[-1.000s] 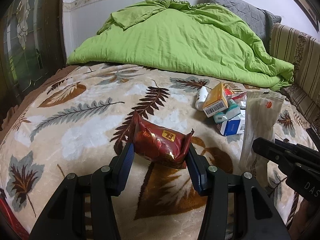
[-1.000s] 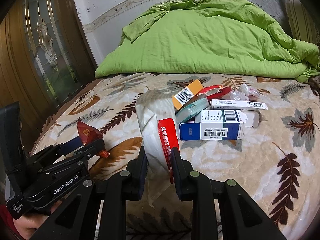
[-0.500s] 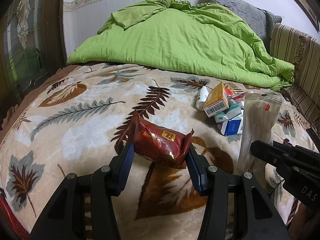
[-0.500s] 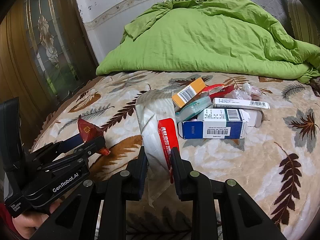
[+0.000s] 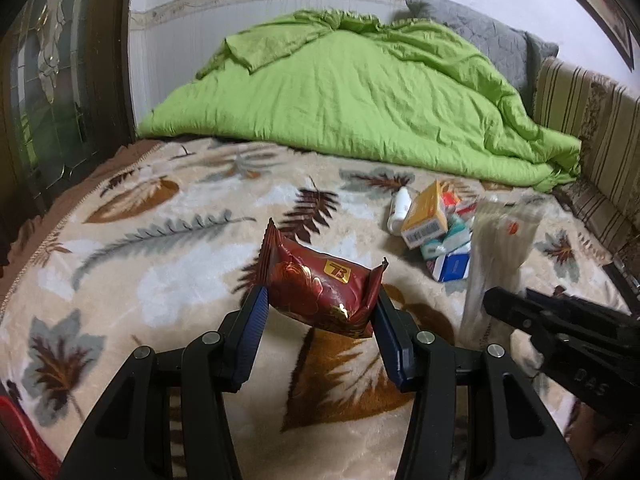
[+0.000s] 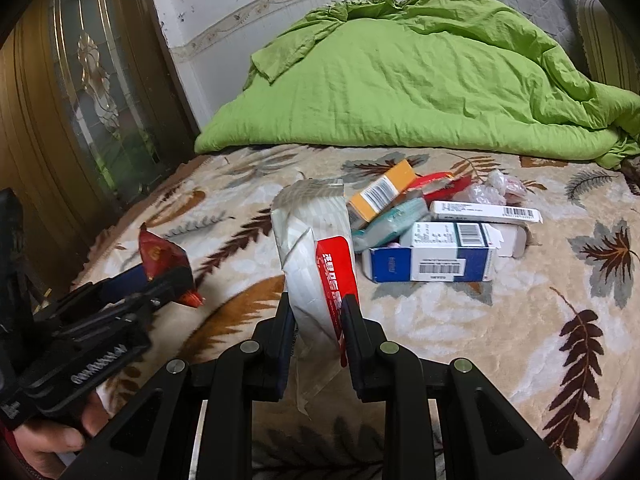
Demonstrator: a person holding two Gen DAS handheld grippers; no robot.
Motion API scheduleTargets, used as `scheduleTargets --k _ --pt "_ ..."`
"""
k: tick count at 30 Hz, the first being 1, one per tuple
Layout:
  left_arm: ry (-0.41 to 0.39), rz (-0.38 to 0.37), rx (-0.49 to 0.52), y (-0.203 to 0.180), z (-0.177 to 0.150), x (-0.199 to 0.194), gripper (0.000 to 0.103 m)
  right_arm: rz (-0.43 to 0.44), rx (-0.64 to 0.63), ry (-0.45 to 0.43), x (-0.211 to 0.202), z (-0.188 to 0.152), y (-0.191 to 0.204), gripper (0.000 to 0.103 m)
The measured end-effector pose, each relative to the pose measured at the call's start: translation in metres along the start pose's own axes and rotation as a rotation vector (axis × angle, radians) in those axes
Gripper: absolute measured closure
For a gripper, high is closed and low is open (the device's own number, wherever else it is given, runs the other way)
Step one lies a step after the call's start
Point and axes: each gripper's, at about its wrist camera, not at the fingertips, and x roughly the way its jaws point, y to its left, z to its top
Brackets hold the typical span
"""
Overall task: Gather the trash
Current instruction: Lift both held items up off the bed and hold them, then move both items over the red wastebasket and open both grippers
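My left gripper point(image 5: 318, 312) is filled by the red snack packet point(image 5: 320, 288), my right gripper point(image 6: 318, 320) by the white wrapper point(image 6: 316, 256), so neither has a spare gap. Ahead left, the leaf-print blanket point(image 5: 160, 272) lies bare and passable. Ahead right, the heap of boxes point(image 6: 432, 256) blocks the way, and the green duvet point(image 6: 400, 76) walls off the far side

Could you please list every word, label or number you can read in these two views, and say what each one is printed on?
"73": gold patch on the dark red snack wrapper held in the left gripper.
"DAS": body of the right gripper.
White characters on the red strip of the white packet in the right gripper's grip: too distorted to read.
Lettering on the left gripper's body: blurred.
Barcodes and print on the blue and white box, the orange box and the long white box: too small.
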Motion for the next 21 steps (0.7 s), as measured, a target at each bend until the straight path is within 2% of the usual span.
scheduleTargets --k 2,8,11,15,17,21 --pt "0.005 -0.024 -0.023 0.008 0.005 -0.014 0.053 0.026 0.014 0.003 -0.004 0.004 0.005 0.078" --pt "-0.02 -0.004 -0.111 0.061 0.011 -0.077 0.052 0.173 0.0 0.041 -0.011 0.016 0.048 0.078" --pt "-0.04 0.049 -0.169 0.099 0.003 -0.112 0.052 0.268 -0.043 0.08 -0.007 0.017 0.084 0.078" --pt "-0.039 0.168 -0.269 0.159 -0.027 -0.161 0.052 0.418 -0.125 0.157 0.0 0.014 0.142 0.078" --pt "-0.021 0.229 -0.329 0.186 -0.046 -0.181 0.052 0.51 -0.177 0.211 0.002 0.007 0.18 0.078" --pt "0.042 0.342 -0.473 0.239 -0.09 -0.208 0.052 0.631 -0.287 0.298 0.009 -0.013 0.247 0.077"
